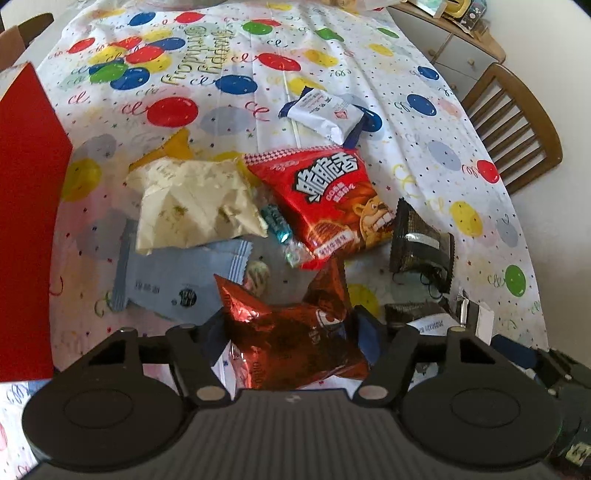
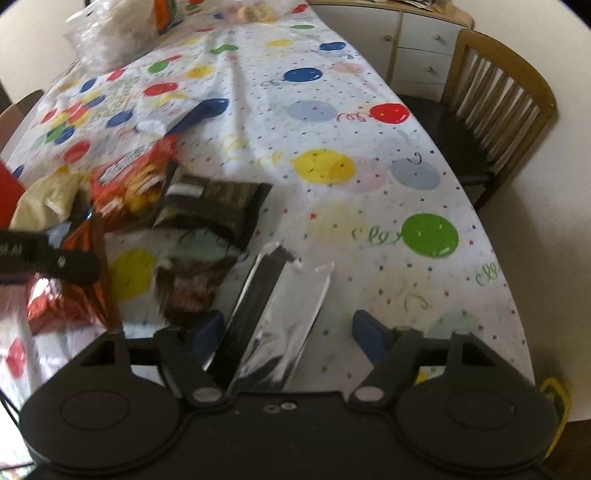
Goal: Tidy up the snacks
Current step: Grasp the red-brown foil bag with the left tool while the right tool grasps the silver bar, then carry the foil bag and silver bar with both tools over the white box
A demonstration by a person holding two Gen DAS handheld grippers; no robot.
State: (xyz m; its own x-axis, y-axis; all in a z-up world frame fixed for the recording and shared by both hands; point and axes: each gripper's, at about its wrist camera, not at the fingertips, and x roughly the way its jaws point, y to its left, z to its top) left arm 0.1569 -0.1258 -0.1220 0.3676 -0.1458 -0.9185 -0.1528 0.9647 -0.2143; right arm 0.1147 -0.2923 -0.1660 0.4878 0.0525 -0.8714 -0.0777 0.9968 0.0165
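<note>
While looking down along the left tongs (image 1: pixel 291 332), found them part open and clamped on a crumpled red foil packet (image 1: pixel 280 343), one pad against each flank. Placed that packet at the near edge of the snack heap on the balloon-print surface (image 1: pixel 221 44). Logged beyond it, in the left wrist view:
- a pale blue packet (image 1: pixel 173 280)
- a cream packet (image 1: pixel 195 199)
- a red snack bag (image 1: pixel 325 199) with a cartoon face
- a dark packet (image 1: pixel 417 240) to the right
- a white-and-blue packet (image 1: pixel 325 110) farther off, apart from the heap

Noted a red box (image 1: pixel 26 221) filling the left edge, reduced to a mere sliver in the other view.

Turning to the right wrist view, found the right tongs (image 2: pixel 288 332) part open and gripping nothing. Found a silver foil packet (image 2: pixel 273 317) lying flat between the pads, just beside the left pad and clear of the right one. Could make out this silver packet plainly in this view only.

Picked up here also:
- one black finger of the left tongs lying across the red foil packet at far left
- a clear plastic bag (image 2: pixel 107 33) at the far end of the surface
- a wooden chair (image 2: pixel 498 110) on the right

Heavy blur across the left of this view; cannot read the print on the packets there.
</note>
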